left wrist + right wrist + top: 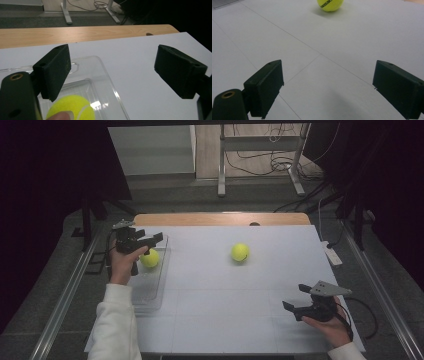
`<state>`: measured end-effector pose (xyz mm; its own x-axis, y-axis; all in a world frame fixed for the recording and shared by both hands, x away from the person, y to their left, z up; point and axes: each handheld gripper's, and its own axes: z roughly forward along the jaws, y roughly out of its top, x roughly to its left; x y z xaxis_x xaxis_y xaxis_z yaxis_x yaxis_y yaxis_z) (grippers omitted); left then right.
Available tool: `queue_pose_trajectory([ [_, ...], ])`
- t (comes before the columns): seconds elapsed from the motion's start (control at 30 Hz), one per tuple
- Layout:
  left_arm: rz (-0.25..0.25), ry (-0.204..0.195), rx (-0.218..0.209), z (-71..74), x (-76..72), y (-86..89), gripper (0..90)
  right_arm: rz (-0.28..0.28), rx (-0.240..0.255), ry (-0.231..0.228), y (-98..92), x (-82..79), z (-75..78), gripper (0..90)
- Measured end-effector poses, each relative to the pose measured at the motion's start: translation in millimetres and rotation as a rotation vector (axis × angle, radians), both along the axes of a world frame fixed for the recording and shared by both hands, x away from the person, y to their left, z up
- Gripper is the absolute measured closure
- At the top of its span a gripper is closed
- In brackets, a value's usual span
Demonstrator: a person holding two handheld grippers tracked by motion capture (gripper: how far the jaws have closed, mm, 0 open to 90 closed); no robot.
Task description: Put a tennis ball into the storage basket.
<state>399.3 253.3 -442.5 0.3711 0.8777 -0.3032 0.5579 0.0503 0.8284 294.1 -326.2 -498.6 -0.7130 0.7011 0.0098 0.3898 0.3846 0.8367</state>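
In the high view, the left gripper [150, 241] is held above the far end of a clear plastic tray [151, 292] at the left side of the table, which is covered with a white sheet [220, 290]. One yellow tennis ball [149, 258] lies in this tray, just under the jaws. A second yellow tennis ball [240, 252] rests on the white sheet near the middle, well apart from both tools. The right gripper [296, 298] hovers low over the near right part of the sheet.

In the left gripper view, the two black jaws stand wide apart and nothing is between them; beyond them there is the white sheet and the wooden table edge [75, 33]. The ball in the tray [71, 108] lies below the left jaw, inside the clear tray [110, 87], and a fingertip of the person shows at the bottom edge in front of it. So this gripper holds nothing.

In the right gripper view, the jaws are also wide open and empty, and they point over the sheet toward the second ball [330, 4], which is far ahead at the top edge.

I judge that one ball is already put in the tray and the second one is the step in hand. The next move calls for one gripper to reach the free ball, place the open jaws on both sides of it, and close gently, because a round ball can roll away easily.
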Motion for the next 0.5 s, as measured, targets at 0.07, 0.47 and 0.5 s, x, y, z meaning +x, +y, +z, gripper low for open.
queue_pose_trajectory([
  [0.07,-0.011,-0.001,-0.001,0.3,0.2,-2.4,14.8,0.0,0.0,-0.001,0.3,-0.1,0.0,10.1],
  [0.47,-0.104,-0.01,-0.006,5.1,2.4,-27.7,15.2,-0.009,0.003,-0.001,-2.2,-2.2,0.0,10.2],
  [0.5,-0.114,-0.014,-0.009,6.0,2.3,-31.0,15.3,-0.01,0.004,0.0,-2.4,-2.5,0.1,10.2],
])
